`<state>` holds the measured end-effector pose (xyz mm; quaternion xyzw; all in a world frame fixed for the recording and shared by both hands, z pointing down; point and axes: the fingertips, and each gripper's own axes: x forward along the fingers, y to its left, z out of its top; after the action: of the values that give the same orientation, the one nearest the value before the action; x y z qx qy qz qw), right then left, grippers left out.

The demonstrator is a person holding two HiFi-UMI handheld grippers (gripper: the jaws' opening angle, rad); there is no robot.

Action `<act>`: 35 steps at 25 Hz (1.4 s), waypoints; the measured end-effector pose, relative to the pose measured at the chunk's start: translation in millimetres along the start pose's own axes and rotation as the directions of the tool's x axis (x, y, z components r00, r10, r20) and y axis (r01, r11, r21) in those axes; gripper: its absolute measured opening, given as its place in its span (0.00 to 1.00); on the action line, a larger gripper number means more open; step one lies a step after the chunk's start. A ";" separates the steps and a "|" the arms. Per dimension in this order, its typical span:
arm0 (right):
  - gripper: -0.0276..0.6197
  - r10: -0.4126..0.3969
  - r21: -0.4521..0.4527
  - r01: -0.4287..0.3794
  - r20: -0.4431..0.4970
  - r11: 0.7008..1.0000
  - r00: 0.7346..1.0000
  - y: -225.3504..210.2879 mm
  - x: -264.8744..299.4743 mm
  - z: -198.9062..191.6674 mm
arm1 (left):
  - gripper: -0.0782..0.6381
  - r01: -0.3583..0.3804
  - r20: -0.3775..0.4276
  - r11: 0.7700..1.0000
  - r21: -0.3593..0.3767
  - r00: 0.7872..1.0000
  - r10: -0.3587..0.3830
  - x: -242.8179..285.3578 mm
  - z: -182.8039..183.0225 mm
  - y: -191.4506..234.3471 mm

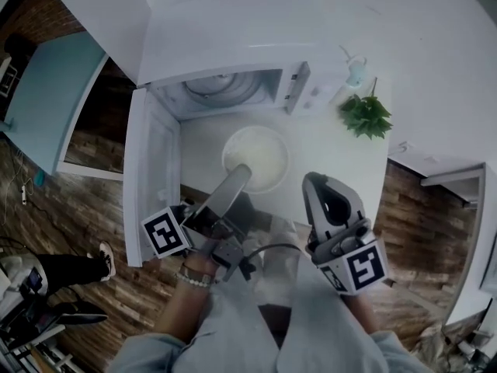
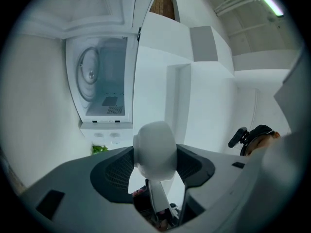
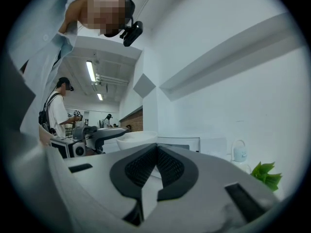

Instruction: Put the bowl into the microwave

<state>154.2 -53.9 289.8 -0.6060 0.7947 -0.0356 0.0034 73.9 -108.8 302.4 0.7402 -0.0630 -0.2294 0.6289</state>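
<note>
our left gripper (image 1: 239, 176) clamped on the near rim of the bowl (image 1: 260, 155), near the counter (image 1: 203, 142) front edge, microwave (image 1: 225, 92) open behind, right gripper (image 3: 156, 149) closed, empty

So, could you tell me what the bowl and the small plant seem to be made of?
The bowl looks like white glazed ceramic, possibly plastic: it is smooth and opaque with a soft sheen. The plant has bright green leaves, but it is too small to tell whether it is real or plastic.

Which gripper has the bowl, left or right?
The left gripper: its jaws clamp the rim of the bowl before the open microwave. The right gripper is shut on nothing, apart from it.
</note>
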 end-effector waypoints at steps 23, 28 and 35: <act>0.59 0.346 -0.084 -0.362 -0.156 0.928 0.925 16.7 94.1 -25.7 | 0.46 -0.039 0.215 0.999 -0.012 0.976 0.041 19.5 52.2 25.3; 0.60 0.365 -0.081 -0.383 -0.179 0.920 0.914 17.2 109.1 -32.9 | 0.46 -0.042 0.213 0.999 -0.027 0.976 0.047 26.4 52.9 30.4; 0.59 0.372 -0.078 -0.391 -0.182 0.917 0.910 14.1 123.3 -42.0 | 0.46 -0.058 0.223 0.997 -0.041 0.973 0.066 28.1 57.3 43.4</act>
<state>105.8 -166.8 335.5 -0.4332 0.8960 -0.0387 -0.0892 83.3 -179.9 330.8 0.6962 -0.1527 -0.2930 0.6373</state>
